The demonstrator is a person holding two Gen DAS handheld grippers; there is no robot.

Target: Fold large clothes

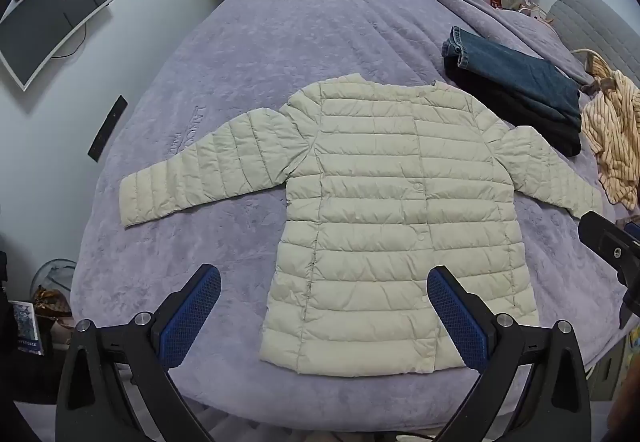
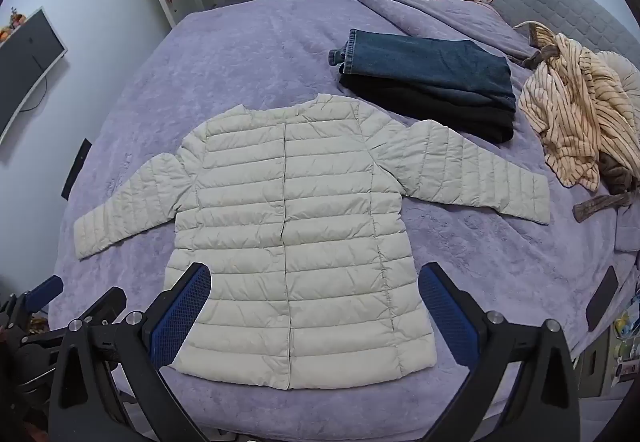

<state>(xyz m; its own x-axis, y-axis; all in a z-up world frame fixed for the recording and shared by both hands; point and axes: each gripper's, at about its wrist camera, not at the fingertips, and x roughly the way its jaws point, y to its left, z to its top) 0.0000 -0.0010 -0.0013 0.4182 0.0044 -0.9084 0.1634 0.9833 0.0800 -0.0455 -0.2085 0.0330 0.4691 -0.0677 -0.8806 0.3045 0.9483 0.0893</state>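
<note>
So there's a cream puffer jacket [image 1: 384, 226] laid out flat on the bed [image 1: 240, 54], buttoned up, both sleeves spread out to the sides. In both wrist views it fills the middle of the frame, hem toward the bottom edge. The left tongs [image 1: 324, 316] hang above the hem with the jaws wide apart and nothing in them, blue pads showing. Same deal with the right tongs [image 2: 314, 312]: wide, empty, hovering over the lower part of the jacket. Upper right of the frame there's a folded pair of jeans [image 2: 432, 70] on top of something dark, and further right a rumpled striped robe [image 2: 576, 106]. A monitor [image 1: 48, 14] sits on the wall at upper left.
</note>
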